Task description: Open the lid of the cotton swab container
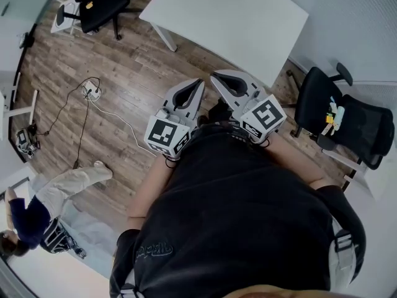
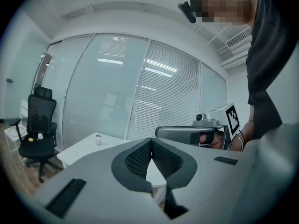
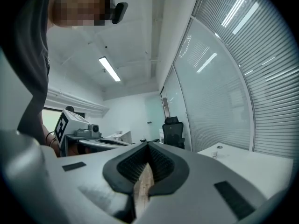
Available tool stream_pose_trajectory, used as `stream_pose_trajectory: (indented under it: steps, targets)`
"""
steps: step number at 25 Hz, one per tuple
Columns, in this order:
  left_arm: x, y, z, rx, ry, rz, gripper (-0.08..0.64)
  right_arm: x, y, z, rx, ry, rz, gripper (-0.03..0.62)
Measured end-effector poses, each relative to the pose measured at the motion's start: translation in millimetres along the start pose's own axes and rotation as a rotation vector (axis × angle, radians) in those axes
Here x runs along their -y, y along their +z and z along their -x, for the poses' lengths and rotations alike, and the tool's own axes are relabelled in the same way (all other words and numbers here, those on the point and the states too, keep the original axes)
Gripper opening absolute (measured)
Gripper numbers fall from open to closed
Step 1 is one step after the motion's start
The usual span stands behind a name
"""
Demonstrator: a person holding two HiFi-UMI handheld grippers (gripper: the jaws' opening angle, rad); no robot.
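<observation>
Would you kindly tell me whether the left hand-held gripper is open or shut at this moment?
Shut. In the left gripper view the left hand-held gripper has its jaw tips meeting, with nothing between them.

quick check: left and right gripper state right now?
Left gripper: jaws closed, holding nothing.
Right gripper: jaws closed, holding nothing.

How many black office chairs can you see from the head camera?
2. One chair stands at the top left, left of the white table; the other chair is at the right edge. More may lie outside the head view.
</observation>
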State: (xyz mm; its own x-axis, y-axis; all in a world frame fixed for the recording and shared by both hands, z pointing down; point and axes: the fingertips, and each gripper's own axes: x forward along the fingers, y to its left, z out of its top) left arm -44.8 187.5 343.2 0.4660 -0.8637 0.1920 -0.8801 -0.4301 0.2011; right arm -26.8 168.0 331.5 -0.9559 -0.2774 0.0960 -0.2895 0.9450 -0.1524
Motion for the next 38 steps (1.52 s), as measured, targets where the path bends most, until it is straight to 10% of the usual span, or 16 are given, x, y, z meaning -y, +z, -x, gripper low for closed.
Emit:
stream_pose_trajectory:
  steps: [14,38]
  targets:
    - [-21,38,-127,0.052,-0.027,-0.046,0.015,131,19,5,0.000,-0.055,0.011,0.021]
    - [-15,60,-231,0.055,-0.255,-0.034,0.015,220,15,30,-0.029,-0.224,-0.022,0.021]
